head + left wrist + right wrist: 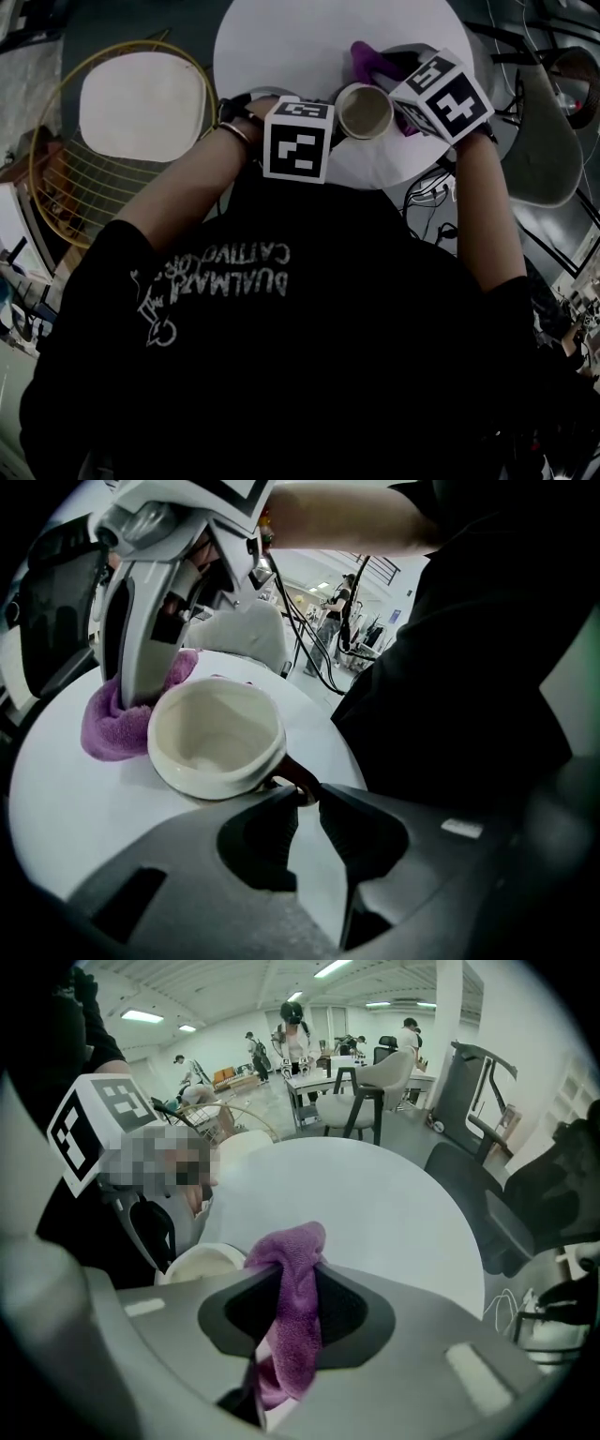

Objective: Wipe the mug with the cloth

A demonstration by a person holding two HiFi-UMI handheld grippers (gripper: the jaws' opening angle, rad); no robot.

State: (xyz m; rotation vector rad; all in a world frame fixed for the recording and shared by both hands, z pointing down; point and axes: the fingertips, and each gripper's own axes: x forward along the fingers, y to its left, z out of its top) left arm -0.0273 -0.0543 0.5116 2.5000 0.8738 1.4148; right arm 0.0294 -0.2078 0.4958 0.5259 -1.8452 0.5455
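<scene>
A cream mug (366,111) stands upright near the front edge of the round white table (281,47). In the left gripper view the mug (216,738) shows a dark brown handle (298,778), and my left gripper (307,794) is shut on that handle. My right gripper (295,1265) is shut on a purple cloth (295,1316), which hangs down between its jaws. It points steeply down just beyond the mug, with the cloth (117,719) bunched on the table against the mug's far side. The mug's rim (202,1262) shows to the left of the right jaws.
A yellow wire chair with a white seat (141,103) stands left of the table. A grey chair (544,141) stands at the right. Cables (431,197) lie on the floor by the table's front. Desks, chairs and people (295,1035) fill the far room.
</scene>
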